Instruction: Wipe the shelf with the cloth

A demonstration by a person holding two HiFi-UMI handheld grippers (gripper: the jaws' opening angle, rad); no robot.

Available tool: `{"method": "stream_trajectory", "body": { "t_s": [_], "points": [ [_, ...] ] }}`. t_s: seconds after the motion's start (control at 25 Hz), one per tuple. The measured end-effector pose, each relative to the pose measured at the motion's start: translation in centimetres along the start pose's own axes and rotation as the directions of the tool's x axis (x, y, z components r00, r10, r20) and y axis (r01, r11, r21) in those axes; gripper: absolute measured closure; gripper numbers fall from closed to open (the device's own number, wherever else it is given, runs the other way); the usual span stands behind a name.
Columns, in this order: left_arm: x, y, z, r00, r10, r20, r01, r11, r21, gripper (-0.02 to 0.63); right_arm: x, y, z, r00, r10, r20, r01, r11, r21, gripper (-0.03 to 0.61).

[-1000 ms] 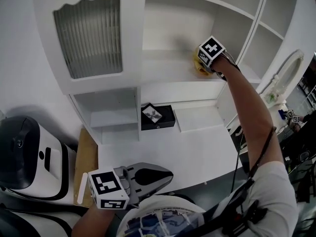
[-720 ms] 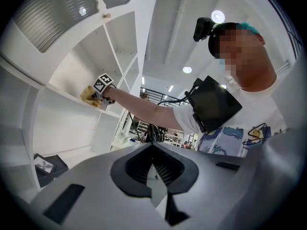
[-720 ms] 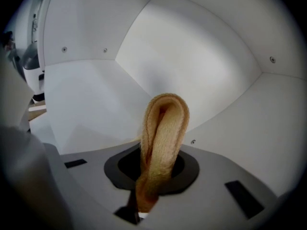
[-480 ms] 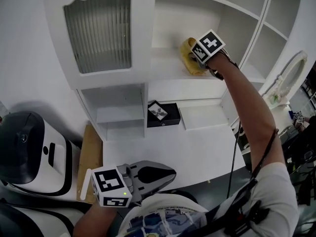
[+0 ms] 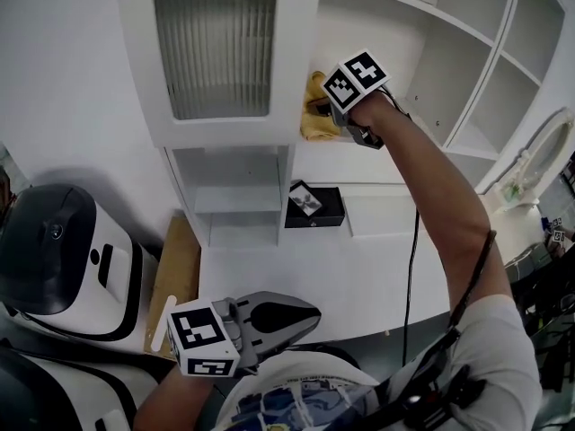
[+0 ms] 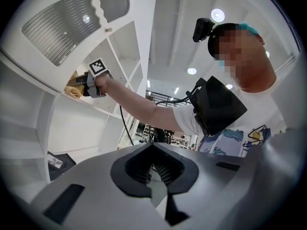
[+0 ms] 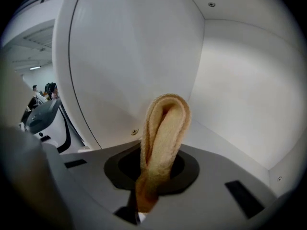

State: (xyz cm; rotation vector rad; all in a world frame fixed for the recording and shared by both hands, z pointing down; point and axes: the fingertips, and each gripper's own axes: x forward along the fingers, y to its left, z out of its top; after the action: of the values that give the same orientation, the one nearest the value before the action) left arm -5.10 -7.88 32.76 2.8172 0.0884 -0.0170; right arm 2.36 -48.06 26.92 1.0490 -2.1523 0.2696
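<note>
One gripped cloth — perhaps on shelf

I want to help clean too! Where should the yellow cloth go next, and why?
Probably slide it right along the shelf. The right claw is shut on the cloth at the shelf's left end, right beside the cabinet door, so the bare shelf to wipe lies to the right.
</note>
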Motion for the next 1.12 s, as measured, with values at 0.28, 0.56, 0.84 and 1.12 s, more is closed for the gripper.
{"method": "stream_trajectory", "body": {
  "t_s": [0.28, 0.56, 0.84, 1.12],
  "points": [
    [0.0, 0.4, -0.1, 1.0, -0.009, 0.0, 0.009, 1.0, -0.008, 0.601, -1.1, -3.0, -2.7, 0.993, -0.109, -0.046, 0.107, 0.993, -0.044, 0.512],
    [1.1, 0.5, -0.1, 0.998, -0.068, -0.018, 0.068, 0.998, -0.009, 0.601, -5.7, -10.2, -8.5, 0.953, -0.275, -0.128, 0.275, 0.961, -0.018, 0.512],
    [1.7, 0.5, -0.2, 0.995, -0.094, -0.029, 0.094, 0.996, -0.01, 0.601, -10.3, -16.3, -13.9, 0.871, -0.434, -0.232, 0.439, 0.898, -0.03, 0.512],
    [1.3, 0.2, -0.7, 0.995, -0.092, -0.034, 0.091, 0.996, -0.013, 0.601, -12.2, -17.5, -15.2, 0.796, -0.55, -0.253, 0.538, 0.834, -0.12, 0.512]
  ]
}}
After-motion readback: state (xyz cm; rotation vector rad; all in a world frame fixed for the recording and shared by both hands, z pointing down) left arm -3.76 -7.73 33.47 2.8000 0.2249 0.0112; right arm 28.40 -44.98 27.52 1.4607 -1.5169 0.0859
